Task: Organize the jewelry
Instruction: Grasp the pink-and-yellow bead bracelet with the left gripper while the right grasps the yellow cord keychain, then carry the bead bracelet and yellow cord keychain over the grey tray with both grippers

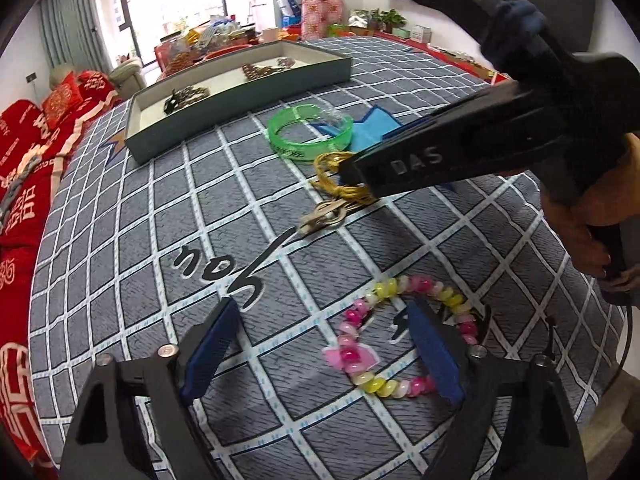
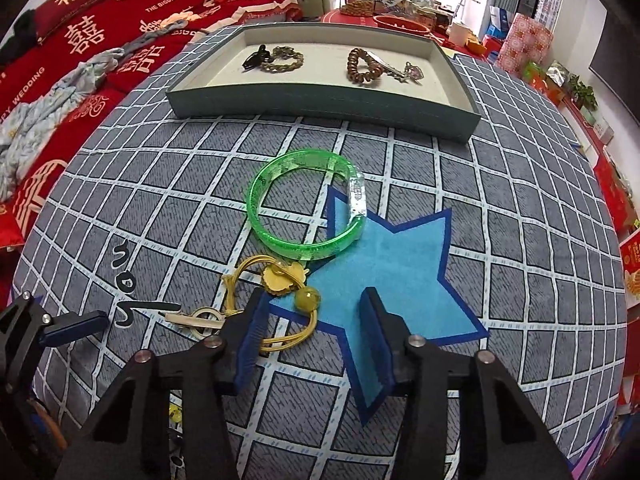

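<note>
A grey-green tray (image 2: 320, 110) with a cream floor holds a black clip, a chain bracelet (image 2: 282, 60) and a brown bead bracelet (image 2: 362, 66); it also shows in the left wrist view (image 1: 240, 108). A green bangle (image 2: 304, 204) lies before it, also in the left wrist view (image 1: 310, 136). A yellow cord charm (image 2: 288, 280) with a key ring lies under my open right gripper (image 2: 314, 340), its left finger on the cord. My open left gripper (image 1: 324, 348) hovers over a pink and yellow bead bracelet (image 1: 400, 332); its right finger stands inside the loop.
The grey checked cloth (image 2: 480, 168) with a blue star (image 2: 392, 268) covers the round table. Red bedding (image 2: 100, 28) lies left. Boxes and clutter (image 2: 520, 40) stand behind and to the right of the table.
</note>
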